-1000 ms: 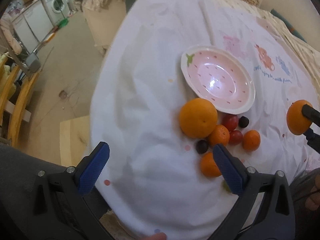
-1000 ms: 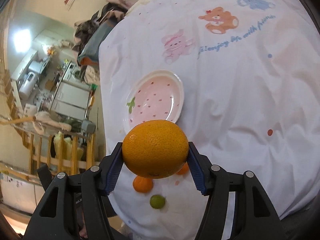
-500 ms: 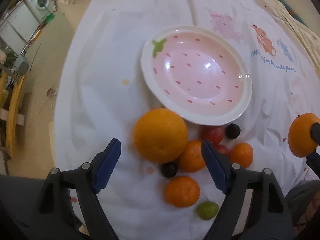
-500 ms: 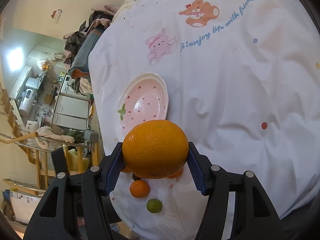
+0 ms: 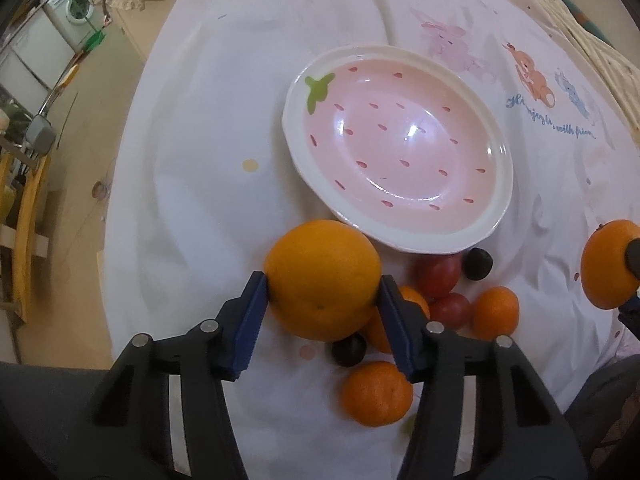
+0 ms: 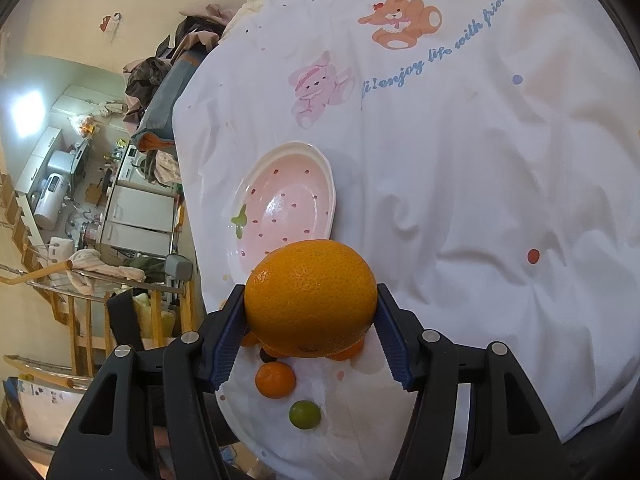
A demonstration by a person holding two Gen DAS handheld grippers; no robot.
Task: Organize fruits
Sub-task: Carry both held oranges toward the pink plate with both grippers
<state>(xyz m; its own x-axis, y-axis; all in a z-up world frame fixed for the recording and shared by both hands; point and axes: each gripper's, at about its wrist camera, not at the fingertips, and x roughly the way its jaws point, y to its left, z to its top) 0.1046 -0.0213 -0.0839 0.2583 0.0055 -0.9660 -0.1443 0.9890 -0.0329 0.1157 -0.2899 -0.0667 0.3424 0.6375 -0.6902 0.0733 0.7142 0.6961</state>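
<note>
I'm closing my left gripper [image 5: 322,298] on the big orange [image 5: 322,280]; a sec ago the jaws were wide & further back from the fruit pile, now they're down around it w/ both blue pads touching its sides. Looks like the grab is nearly done, so next should be lifting it to the pink strawberry plate [image 5: 496,152], which is sitting empty just beyond it, rim almost touching the orange. My right gripper [image 6: 310,322] is clamped on a second orange [image 6: 311,298], holding it above the cloth, unchanged from a sec ago. Rest of the fruit is crowding in tight: a small tangerine [image 5: 376,394] near my right pad, another tangerine [image 5: 495,313], two red tomatoes [image 5: 438,278], two dark plums [image 5: 349,351], plus a green lime [image 6: 305,414] seen from the right cam. The part-hidden tangerine under my right pad is pressing vs. the orange, so I'm guessing it may roll on the white tablecloth [image 5: 208,128] when I'm lifting.
</note>
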